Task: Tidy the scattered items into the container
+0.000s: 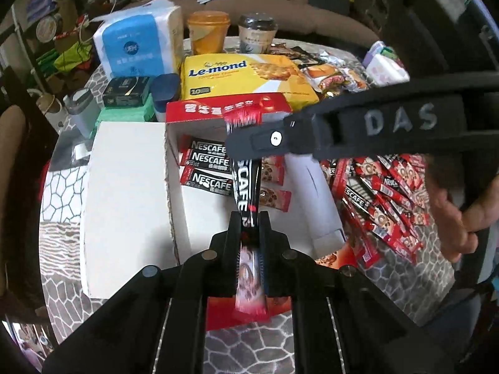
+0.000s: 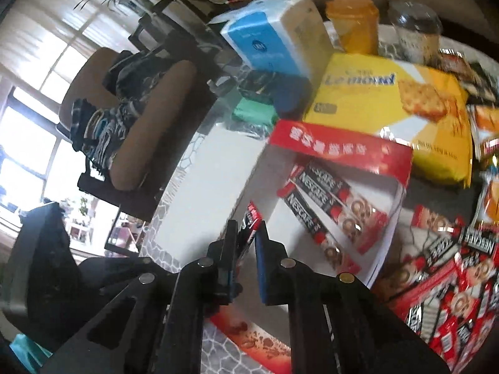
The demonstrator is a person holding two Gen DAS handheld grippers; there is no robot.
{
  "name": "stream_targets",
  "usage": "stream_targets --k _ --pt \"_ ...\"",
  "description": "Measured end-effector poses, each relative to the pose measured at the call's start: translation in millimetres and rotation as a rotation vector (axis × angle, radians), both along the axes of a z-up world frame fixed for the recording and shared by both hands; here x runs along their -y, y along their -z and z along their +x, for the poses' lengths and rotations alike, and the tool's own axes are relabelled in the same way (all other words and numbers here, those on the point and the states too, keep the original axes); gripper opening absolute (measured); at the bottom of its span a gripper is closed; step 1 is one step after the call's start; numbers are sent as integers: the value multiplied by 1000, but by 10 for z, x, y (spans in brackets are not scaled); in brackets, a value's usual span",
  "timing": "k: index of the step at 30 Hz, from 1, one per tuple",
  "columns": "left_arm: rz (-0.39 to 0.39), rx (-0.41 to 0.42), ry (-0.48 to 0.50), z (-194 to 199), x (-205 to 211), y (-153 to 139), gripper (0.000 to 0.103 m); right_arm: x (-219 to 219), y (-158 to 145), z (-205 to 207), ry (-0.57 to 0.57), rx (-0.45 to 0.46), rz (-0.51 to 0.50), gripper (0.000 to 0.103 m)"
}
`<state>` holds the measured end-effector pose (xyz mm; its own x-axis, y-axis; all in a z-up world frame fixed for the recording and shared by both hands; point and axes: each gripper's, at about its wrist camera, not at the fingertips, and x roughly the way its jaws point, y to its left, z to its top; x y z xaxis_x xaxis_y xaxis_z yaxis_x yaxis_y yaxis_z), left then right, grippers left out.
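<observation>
- Both tongs are clenched on the same coffe stick sachet (image 1: 246, 187): the left gripper (image 1: 249, 218) pinches its lower part, and the right gripper (image 1: 249, 143) reaches in from the right side and grasps its upper end.
- From the right wrist view, the right gripper (image 2: 246, 230) has the sachet's red-and-black end (image 2: 249, 221) wedged between its closed pads.
- Held this way, the sachet hangs stretched between the two tongs, directly above the open box (image 1: 199, 205), ahead of and below the left gripper.
- Progress, as I judge it: early. Three sachets (image 1: 205, 165) lie side by side on the white floor of the box, just beyond the left tips, and most of the floor is bare.
- What is left: a large loose pile of sachets (image 1: 383, 193) sits on the table to the right of the tongs, well outside the box; too many and too overlapped to count, certainly more than a dozen.
- Counts otherwise: one sachet in the tongs, one box with a red flap (image 1: 224, 106) standing up at its far side, one white lid panel (image 1: 124, 199) folded out to the left.
- Beyond the box stand one yellow biscuit pack (image 1: 243, 74), one blue tissue pack (image 1: 137, 43) and two cups (image 1: 209, 31).
- A person's hand (image 1: 452, 218) shows at the right, on the right gripper's handle.
</observation>
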<state>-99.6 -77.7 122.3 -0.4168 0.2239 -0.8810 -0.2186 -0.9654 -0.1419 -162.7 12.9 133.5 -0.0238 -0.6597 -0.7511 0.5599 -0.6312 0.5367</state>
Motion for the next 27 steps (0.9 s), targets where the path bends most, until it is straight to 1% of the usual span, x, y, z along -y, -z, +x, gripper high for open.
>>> stream_targets --k 4,7,9,12,14,18,21,24,27 --pt "14 3 3 72 102 -24 12 123 -138 -52 -43 -90 45 7" --pt "23 6 7 170 213 -48 12 226 -163 -69 -114 -195 163 7" --pt "20 9 11 219 270 -60 12 278 -115 -96 -157 -219 217 7" --pt "14 7 17 251 303 -72 12 399 84 -89 -252 -216 300 7" --pt "19 4 15 261 333 -86 12 447 194 -75 -276 -223 334 7" --pt "27 3 13 243 377 -84 12 544 401 -126 -289 -171 316 7" --pt "26 14 13 235 394 -48 12 648 595 -89 -323 -144 334 7" --pt "27 18 13 232 407 -26 12 713 772 -78 -330 -125 353 8" --pt "26 23 19 231 404 -4 12 751 926 -77 -331 -130 384 14"
